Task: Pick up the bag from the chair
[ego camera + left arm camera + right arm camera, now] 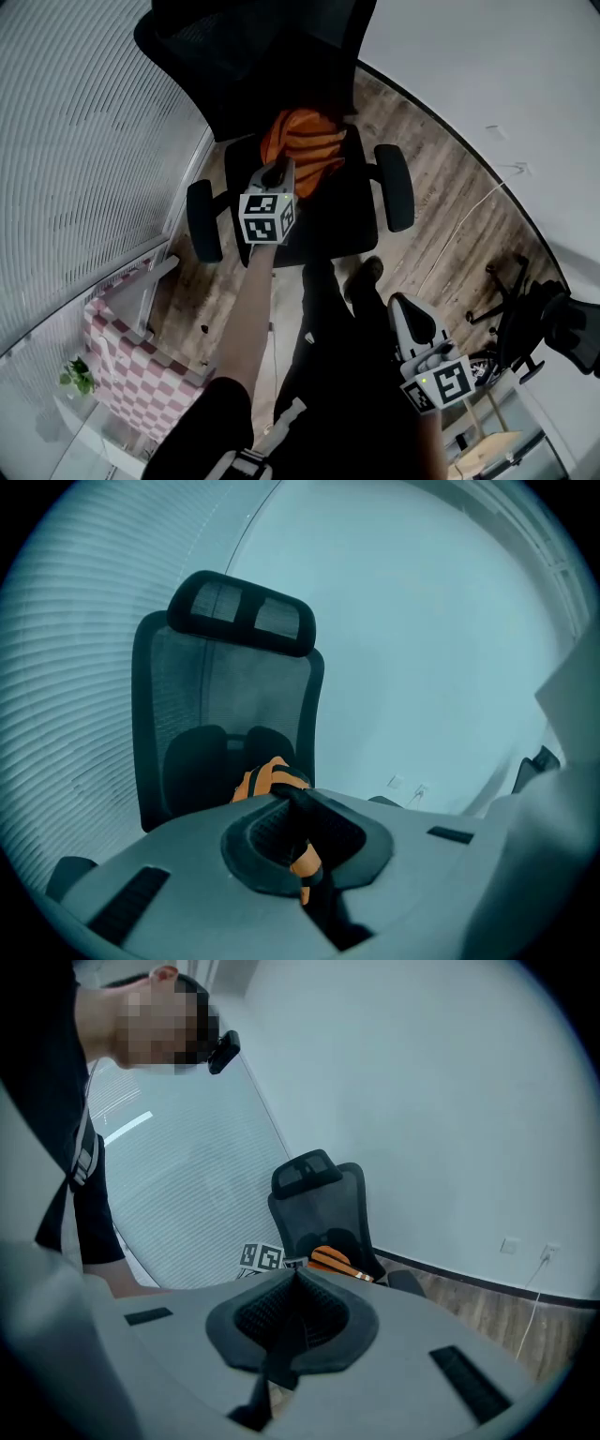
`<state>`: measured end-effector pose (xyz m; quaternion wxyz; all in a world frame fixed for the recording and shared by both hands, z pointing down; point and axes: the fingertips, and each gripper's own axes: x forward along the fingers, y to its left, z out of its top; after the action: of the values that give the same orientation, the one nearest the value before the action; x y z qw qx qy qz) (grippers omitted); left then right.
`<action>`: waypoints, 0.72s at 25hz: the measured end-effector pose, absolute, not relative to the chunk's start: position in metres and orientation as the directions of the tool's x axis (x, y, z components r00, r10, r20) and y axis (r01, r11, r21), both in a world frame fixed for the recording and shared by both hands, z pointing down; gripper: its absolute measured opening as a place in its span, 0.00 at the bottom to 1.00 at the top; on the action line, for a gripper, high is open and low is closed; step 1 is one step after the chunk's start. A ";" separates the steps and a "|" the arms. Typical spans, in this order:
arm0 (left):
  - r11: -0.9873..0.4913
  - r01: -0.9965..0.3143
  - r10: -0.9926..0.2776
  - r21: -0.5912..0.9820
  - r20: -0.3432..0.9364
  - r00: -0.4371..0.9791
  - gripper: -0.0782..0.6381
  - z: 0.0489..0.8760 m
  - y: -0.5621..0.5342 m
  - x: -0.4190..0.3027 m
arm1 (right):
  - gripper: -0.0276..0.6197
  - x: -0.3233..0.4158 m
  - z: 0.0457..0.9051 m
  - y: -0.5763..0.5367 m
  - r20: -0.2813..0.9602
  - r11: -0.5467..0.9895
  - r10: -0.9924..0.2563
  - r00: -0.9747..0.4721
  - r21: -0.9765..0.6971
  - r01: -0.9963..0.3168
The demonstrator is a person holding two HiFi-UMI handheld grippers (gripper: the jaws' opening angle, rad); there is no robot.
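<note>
An orange bag with black stripes [305, 150] lies on the seat of a black mesh office chair [352, 220], against its backrest. My left gripper [277, 171] reaches over the seat's front to the bag's near side. In the left gripper view the bag [267, 778] sits just beyond the jaws, and the left gripper [292, 803] is shut on its orange-and-black strap [306, 859]. My right gripper [397, 302] hangs low by the person's legs, far from the chair. The right gripper [295, 1277] is shut with nothing in it; chair [323, 1194] and bag [335, 1262] lie beyond.
White blinds [75, 141] run along the left and a white wall [487, 84] curves round behind the chair. A pink checkered seat [127, 370] and a small plant [77, 375] stand at lower left. A second black chair [539, 323] is at the right. A cable [464, 220] crosses the wooden floor.
</note>
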<state>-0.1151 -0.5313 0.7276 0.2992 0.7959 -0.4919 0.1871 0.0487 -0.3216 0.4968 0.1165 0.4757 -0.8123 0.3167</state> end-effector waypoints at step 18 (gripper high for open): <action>-0.345 -0.888 -0.704 0.302 0.543 0.458 0.16 0.638 -0.490 -0.124 | 0.07 0.046 0.455 -0.318 0.383 0.463 -0.719 -0.580 -0.358 -0.811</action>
<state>-0.1237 -0.4899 0.6382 0.2870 0.8042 -0.4949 0.1610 0.0457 -0.3176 0.4546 0.0892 0.4494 -0.8507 0.2578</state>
